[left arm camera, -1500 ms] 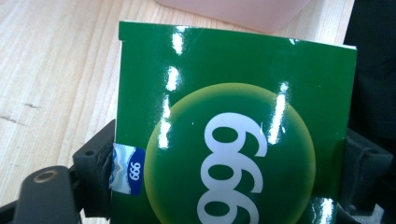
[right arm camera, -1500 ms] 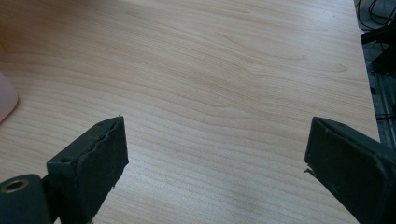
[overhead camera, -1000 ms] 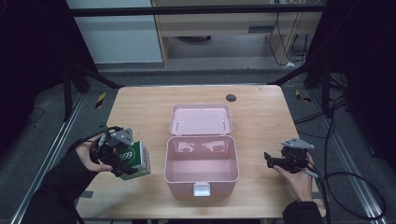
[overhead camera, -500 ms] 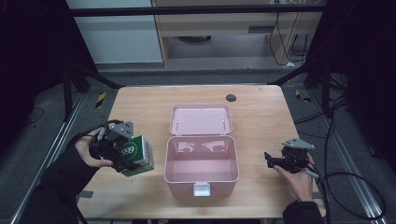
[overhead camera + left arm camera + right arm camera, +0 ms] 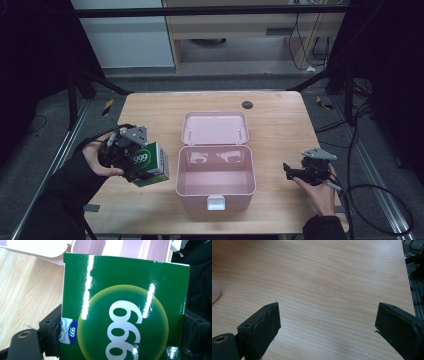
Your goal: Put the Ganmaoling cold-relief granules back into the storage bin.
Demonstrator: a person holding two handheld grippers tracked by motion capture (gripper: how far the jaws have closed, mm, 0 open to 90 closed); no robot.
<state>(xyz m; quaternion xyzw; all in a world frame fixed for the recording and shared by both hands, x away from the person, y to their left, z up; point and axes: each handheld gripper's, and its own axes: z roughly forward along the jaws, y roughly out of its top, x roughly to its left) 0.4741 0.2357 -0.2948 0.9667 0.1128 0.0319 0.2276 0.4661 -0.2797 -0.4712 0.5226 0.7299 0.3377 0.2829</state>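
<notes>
While the left gripper [image 5: 131,159] clamps the green 999 carton [image 5: 150,163] by its sides, raised just left of the open pink case [image 5: 216,177], a glossy face could slip or clip the case wall. Right gripper [image 5: 306,170]: jaws spread, empty, low over the table [image 5: 280,115].

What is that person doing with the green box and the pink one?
A person sits at a wooden table with a gripper in each hand. The left gripper is clamped on a green box marked 999, held beside the pink case. The case sits open in the middle of the table, lid back, and looks empty inside. The right gripper rests on the other side of the case, jaws wide apart, holding nothing. My guess is the green box goes into the case next.
</notes>
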